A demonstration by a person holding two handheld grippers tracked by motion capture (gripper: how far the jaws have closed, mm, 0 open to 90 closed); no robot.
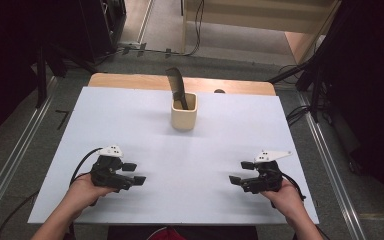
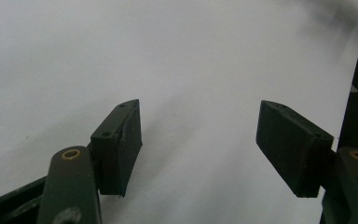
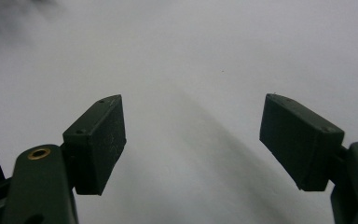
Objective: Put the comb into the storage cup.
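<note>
A cream square cup (image 1: 184,112) stands upright at the middle back of the white table (image 1: 220,145), and a dark comb-like tool (image 1: 176,86) leans out of it. My left gripper (image 1: 133,173) rests low over the front left of the table, held by a hand, its jaws wide apart and pointing right. The right gripper (image 1: 241,172) sits at the front right, jaws apart and pointing left. In the left gripper view the left gripper (image 2: 199,140) has bare white table between its pads. The right gripper (image 3: 193,140) in its own view likewise holds nothing.
The tabletop's wooden back edge (image 1: 130,80) shows behind the white sheet. Metal rails (image 1: 15,155) run along the floor on both sides, and cables (image 1: 197,30) lie on the floor beyond the table. Dark stands flank the back corners.
</note>
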